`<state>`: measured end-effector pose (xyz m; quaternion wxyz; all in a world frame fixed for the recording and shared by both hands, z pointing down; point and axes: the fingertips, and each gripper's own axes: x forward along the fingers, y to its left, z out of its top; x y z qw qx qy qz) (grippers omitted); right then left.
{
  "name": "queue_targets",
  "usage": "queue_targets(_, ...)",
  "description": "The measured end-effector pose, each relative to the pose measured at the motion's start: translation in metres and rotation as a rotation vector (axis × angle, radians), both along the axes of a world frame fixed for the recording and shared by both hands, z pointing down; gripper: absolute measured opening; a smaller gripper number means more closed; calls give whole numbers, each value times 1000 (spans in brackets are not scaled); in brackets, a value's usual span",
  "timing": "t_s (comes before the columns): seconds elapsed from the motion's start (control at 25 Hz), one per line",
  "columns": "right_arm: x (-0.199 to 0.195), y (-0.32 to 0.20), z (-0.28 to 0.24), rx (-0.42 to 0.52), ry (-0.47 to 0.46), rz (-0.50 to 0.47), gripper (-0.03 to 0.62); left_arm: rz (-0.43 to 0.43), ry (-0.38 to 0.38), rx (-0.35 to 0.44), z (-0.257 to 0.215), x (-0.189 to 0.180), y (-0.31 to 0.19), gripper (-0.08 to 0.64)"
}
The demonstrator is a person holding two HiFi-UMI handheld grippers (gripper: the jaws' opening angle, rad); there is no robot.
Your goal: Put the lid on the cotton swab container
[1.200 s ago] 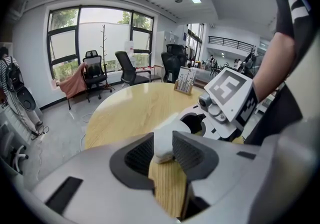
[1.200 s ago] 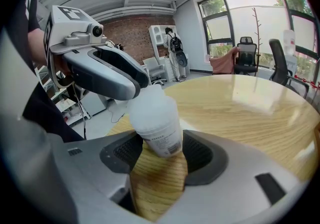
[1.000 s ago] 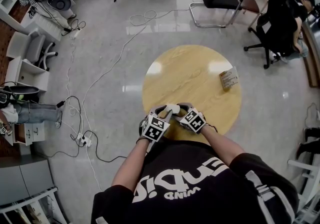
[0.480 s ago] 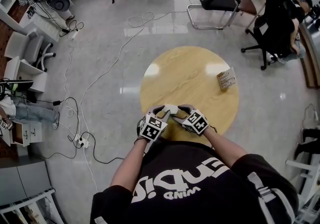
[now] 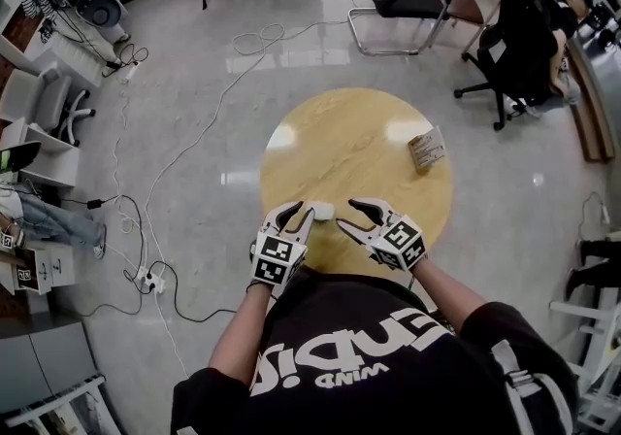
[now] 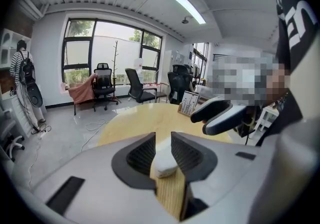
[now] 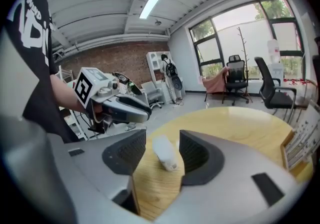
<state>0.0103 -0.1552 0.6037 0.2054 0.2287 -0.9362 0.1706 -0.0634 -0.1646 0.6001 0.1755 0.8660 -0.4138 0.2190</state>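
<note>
- Cotton swab container [image 5: 321,211], small and white, lies on its side at the near edge of the round counter [image 5: 369,147], between the two grippers. I see no separate lid and cannot tell whether one is already on.
- To do this well, I'd steady the body squarely with one side before pressing anything on, so it doesn't roll.
- Left gripper [image 5: 299,214] is partly open and closing, with the container's end between its jaws; it does not look pinched yet.
- Right gripper [image 5: 345,213] is wider, also closing, empty, and just beside the container.
</note>
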Motion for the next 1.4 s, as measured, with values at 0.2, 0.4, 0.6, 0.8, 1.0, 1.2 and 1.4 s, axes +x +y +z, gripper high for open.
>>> queue_targets(0.2,11,-3,-55,71,-84,70,178,-18,47,79,-45,-5,7,95)
queue_targets(0.4,39,-11,-101,117,-193,216,89,-86,83,161,-81,-23,16,61)
queue_targets(0.6,67,-17,-130,221,-211,350,29,-191,144,206,-98,-47,24,21)
queue_targets(0.8,84,-27,-130,312,-145,429,3,-271,193,248,-97,-69,29,11)
queue_targets(1.0,89,-29,-118,332,-122,441,3,-322,202,283,-95,-82,28,11)
queue_targets(1.2,84,-31,-129,333,-144,436,3,-347,204,286,-95,-82,25,11)
queue_targets(1.4,84,-29,-122,333,-129,422,3,-354,198,296,-96,-79,23,11)
